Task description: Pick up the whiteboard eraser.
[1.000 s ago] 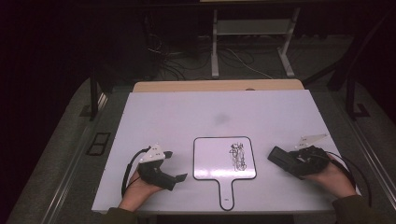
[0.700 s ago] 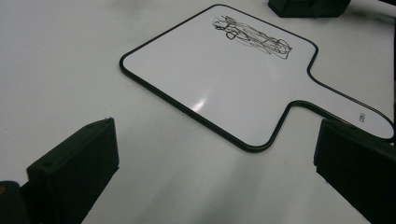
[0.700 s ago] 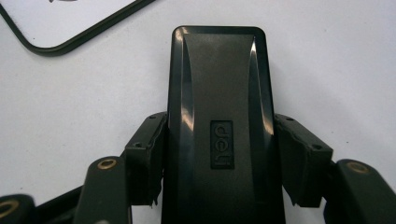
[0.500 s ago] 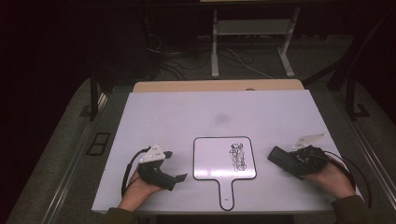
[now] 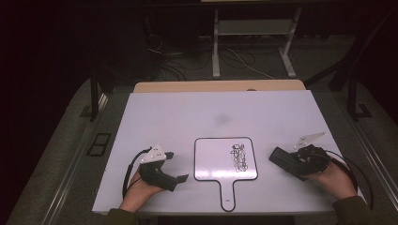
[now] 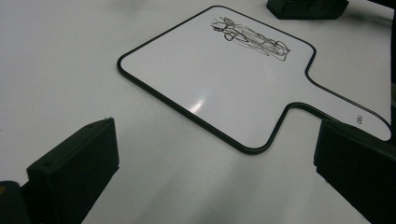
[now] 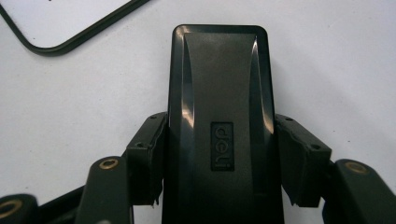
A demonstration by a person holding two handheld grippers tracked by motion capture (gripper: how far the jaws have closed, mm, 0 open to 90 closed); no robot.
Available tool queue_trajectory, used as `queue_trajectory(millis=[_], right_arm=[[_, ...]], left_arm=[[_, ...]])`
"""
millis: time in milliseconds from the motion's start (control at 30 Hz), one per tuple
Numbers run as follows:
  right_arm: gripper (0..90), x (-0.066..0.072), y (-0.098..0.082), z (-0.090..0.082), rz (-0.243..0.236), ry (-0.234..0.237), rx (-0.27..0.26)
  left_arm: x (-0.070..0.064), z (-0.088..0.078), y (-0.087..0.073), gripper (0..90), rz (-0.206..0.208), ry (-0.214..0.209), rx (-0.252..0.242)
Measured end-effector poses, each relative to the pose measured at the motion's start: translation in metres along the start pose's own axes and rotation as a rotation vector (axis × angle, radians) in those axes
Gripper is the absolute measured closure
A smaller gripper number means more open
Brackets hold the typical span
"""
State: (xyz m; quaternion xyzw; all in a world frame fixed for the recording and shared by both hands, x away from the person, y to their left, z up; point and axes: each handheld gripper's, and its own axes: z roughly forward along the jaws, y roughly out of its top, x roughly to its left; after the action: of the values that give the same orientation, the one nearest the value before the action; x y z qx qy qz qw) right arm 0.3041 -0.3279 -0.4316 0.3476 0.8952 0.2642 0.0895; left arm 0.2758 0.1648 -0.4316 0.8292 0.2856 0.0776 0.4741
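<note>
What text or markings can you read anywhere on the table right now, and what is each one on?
"deli": raised logo on a small plate on top of the black eraser; a smaller line under it is too small to read.
Small print on the handle of the paddle whiteboard: too small and blurred to read.
Black marker scribble on the whiteboard: a drawing, not words.

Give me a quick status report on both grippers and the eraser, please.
Right gripper shut on the black eraser, on the table beside the small whiteboard. Left gripper open, empty, left of the board. Scribble unwiped; path looks clear.
</note>
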Motion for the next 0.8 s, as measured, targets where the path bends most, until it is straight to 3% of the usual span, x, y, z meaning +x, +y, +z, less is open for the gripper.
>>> queue_trajectory(millis=[233, 533, 800], right_arm=[[38.8, 0.000, 0.003, -0.002, 0.005, 0.014, 0.005], [38.8, 0.001, 0.008, -0.009, 0.021, 0.039, -0.025], [38.8, 0.004, 0.022, -0.013, 0.016, 0.067, -0.044]], left_arm=[[0.000, -0.001, 0.000, 0.0, 0.005, 0.004, 0.001], [-0.001, -0.001, 0.000, 0.0, 0.011, 0.005, 0.003], [0.000, -0.001, 0.000, 0.0, 0.002, 0.006, 0.001]])
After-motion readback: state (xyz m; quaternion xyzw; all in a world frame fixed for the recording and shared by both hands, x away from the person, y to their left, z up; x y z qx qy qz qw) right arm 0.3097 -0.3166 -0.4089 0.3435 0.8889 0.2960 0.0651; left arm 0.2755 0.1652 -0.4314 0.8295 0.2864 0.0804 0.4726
